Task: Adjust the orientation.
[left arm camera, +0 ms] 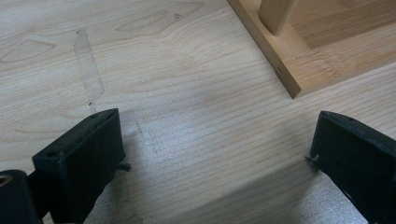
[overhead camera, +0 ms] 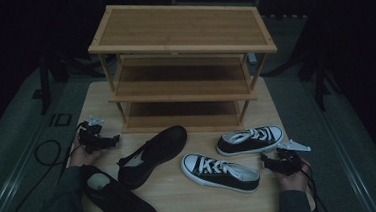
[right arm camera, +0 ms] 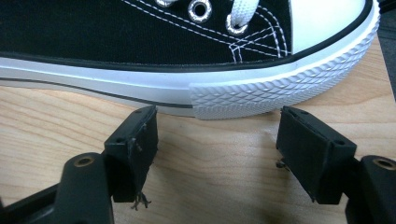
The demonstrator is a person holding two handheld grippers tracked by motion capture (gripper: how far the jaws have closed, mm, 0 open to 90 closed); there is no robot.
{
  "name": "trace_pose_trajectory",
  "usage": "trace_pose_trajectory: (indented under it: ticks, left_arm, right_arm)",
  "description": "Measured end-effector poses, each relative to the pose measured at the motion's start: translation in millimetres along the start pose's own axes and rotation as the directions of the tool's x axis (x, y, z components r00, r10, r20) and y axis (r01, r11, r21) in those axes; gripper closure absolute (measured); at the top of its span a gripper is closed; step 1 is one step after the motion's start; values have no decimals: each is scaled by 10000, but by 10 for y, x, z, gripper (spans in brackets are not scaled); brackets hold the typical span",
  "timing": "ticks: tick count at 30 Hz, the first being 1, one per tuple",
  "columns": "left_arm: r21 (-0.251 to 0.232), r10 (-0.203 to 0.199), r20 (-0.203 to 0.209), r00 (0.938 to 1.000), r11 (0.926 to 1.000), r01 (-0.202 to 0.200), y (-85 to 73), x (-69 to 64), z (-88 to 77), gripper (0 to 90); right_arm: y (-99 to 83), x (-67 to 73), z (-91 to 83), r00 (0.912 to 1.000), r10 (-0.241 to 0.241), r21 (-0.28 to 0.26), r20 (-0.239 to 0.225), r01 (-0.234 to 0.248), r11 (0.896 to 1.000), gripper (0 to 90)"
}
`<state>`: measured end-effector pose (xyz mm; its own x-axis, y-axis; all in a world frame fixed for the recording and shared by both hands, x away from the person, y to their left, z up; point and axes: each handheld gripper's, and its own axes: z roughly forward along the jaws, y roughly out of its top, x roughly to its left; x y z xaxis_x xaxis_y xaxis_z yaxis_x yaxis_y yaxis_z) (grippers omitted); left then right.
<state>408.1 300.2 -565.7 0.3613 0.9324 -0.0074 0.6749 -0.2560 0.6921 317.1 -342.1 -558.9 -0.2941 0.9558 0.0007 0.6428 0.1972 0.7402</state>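
Two black-and-white sneakers lie on the table's right half: one farther back [overhead camera: 251, 140] with its toe to the right, one nearer [overhead camera: 220, 171] with its toe to the left. Two black slip-on shoes lie at the left, one [overhead camera: 152, 156] mid-table and one [overhead camera: 117, 201] at the front edge. My left gripper [overhead camera: 100, 139] [left arm camera: 215, 126] is open over bare wood near the rack's front corner [left arm camera: 289, 84]. Just in front of the farther sneaker's white rubber toe [right arm camera: 261, 93], my right gripper [overhead camera: 276, 162] [right arm camera: 217, 119] stands open with nothing between its jaws.
A three-shelf bamboo shoe rack [overhead camera: 181, 41] stands at the back of the light wooden table [overhead camera: 182, 196], all shelves bare. Cables trail off the table at both sides. The surroundings are dark, with grey floor around the table.
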Motion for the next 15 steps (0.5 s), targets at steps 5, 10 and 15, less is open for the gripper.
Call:
trace_pose_trajectory:
  ticks: [5,10,15]
  left_arm:
    - [-112,-77,-56,10000,9999,76,-16,-11,-19,89]
    - [-107,133,151,9998,9999,-131,-5,27,-46,161]
    - [178,88,111,9999,9998,-90,27,16,-80,244]
  right_arm:
    - [0,0,1,10000,-5,0,-8,5,10000,284]
    - [0,1,1,10000,-13,4,-12,13,10000,282]
    - [1,-1,2,10000,-51,15,-51,51,10000,275]
